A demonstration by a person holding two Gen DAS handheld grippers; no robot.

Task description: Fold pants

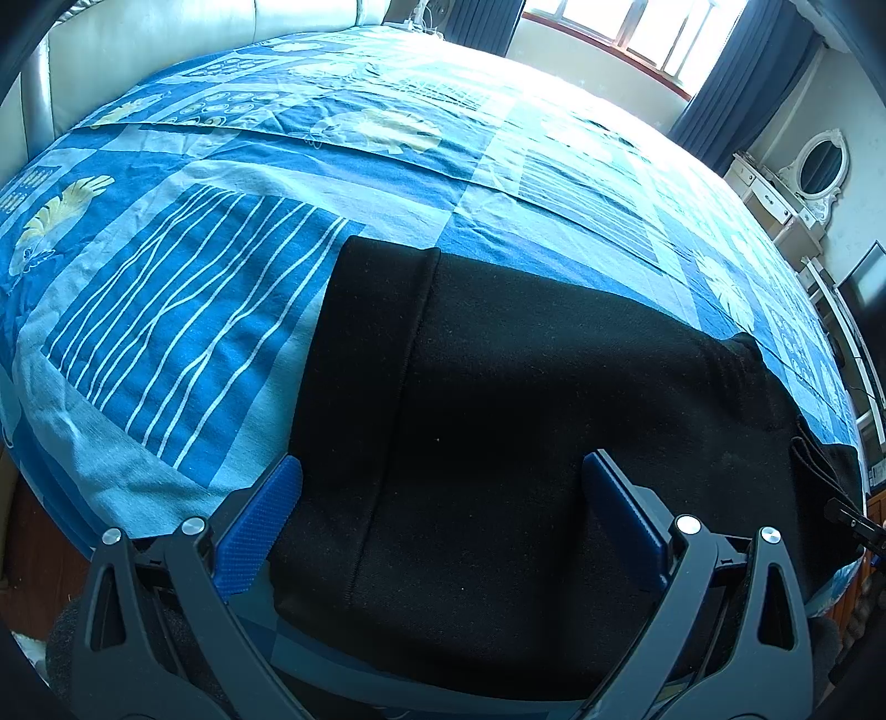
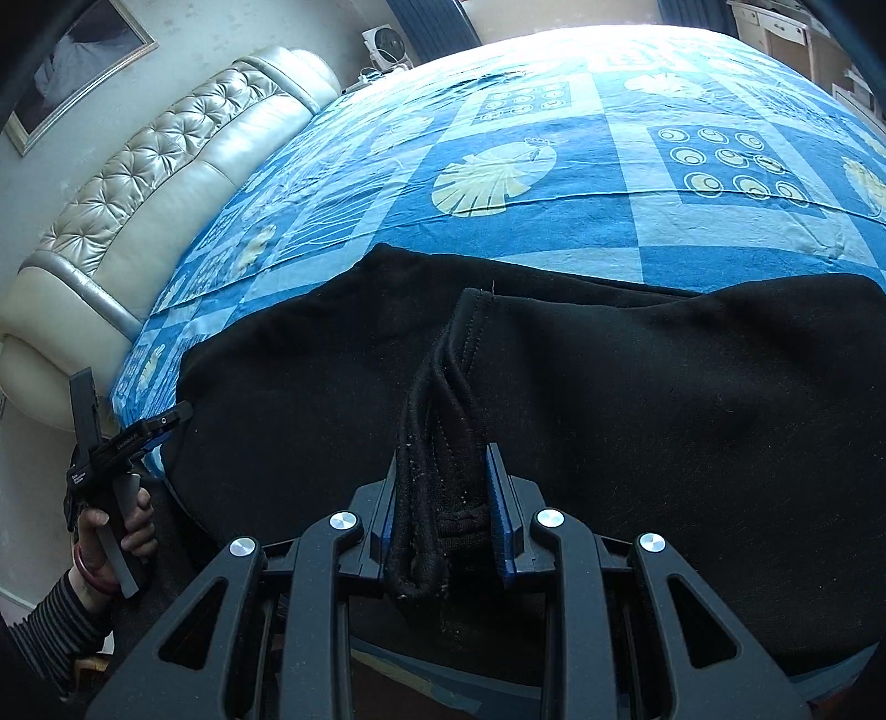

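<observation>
Black pants (image 1: 498, 387) lie folded on the blue patterned bed sheet (image 1: 194, 310), near its front edge. My left gripper (image 1: 443, 482) is open, its blue pads (image 1: 277, 504) spread wide over the pants' left part and gripping nothing. In the right wrist view the pants (image 2: 692, 421) spread across the foreground. My right gripper (image 2: 443, 459) is shut on a bunched, stitched band of the black fabric (image 2: 448, 399) that rises between its pads. The left gripper (image 2: 166, 421) shows at the pants' left edge, held by a hand (image 2: 111, 526) in a striped sleeve.
A cream tufted headboard (image 2: 138, 183) curves along the bed's left side. At the far end are a bright window (image 1: 637, 27) with dark curtains (image 1: 747, 83), a white dresser with an oval mirror (image 1: 819, 166), and a small fan (image 2: 387, 41). Bare sheet (image 2: 554, 138) stretches beyond the pants.
</observation>
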